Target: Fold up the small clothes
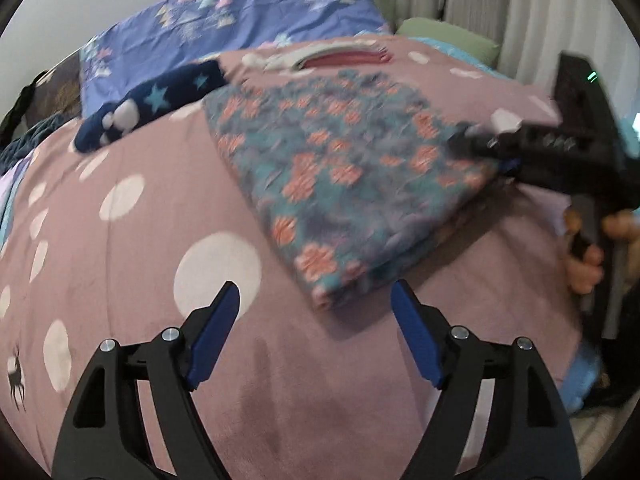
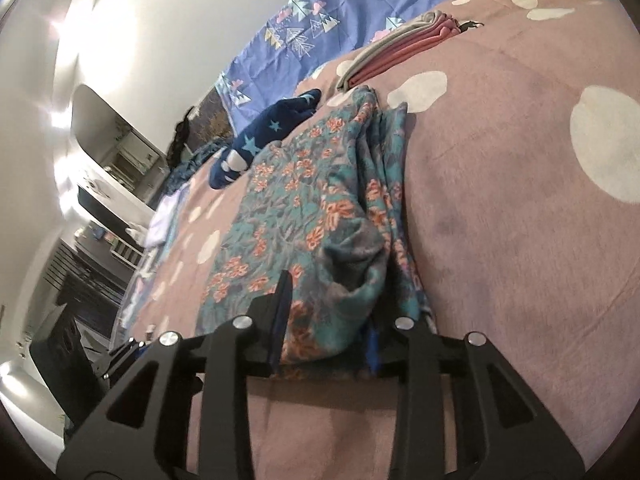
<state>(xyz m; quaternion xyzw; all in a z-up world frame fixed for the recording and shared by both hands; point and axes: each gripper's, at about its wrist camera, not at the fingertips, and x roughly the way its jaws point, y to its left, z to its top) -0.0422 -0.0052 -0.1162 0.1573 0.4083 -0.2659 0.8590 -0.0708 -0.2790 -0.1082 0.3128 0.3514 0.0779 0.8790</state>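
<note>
A folded teal garment with orange flowers [image 1: 340, 184] lies on the pink dotted bed cover [image 1: 160, 264]. My left gripper [image 1: 316, 300] is open and empty, just short of the garment's near corner. My right gripper [image 1: 476, 140] reaches in from the right at the garment's right edge. In the right wrist view the right gripper [image 2: 328, 312] has the edge of the floral garment [image 2: 288, 200] between its fingers, with layers bunched up there. The jaws stand fairly wide around the thick fold.
A navy star-patterned garment [image 1: 148, 108] lies at the far left. Folded pink and grey clothes [image 1: 340, 58] are stacked behind the floral one. A blue patterned pillow [image 1: 240, 16] sits at the head of the bed. Curtains [image 1: 520, 8] hang at the right.
</note>
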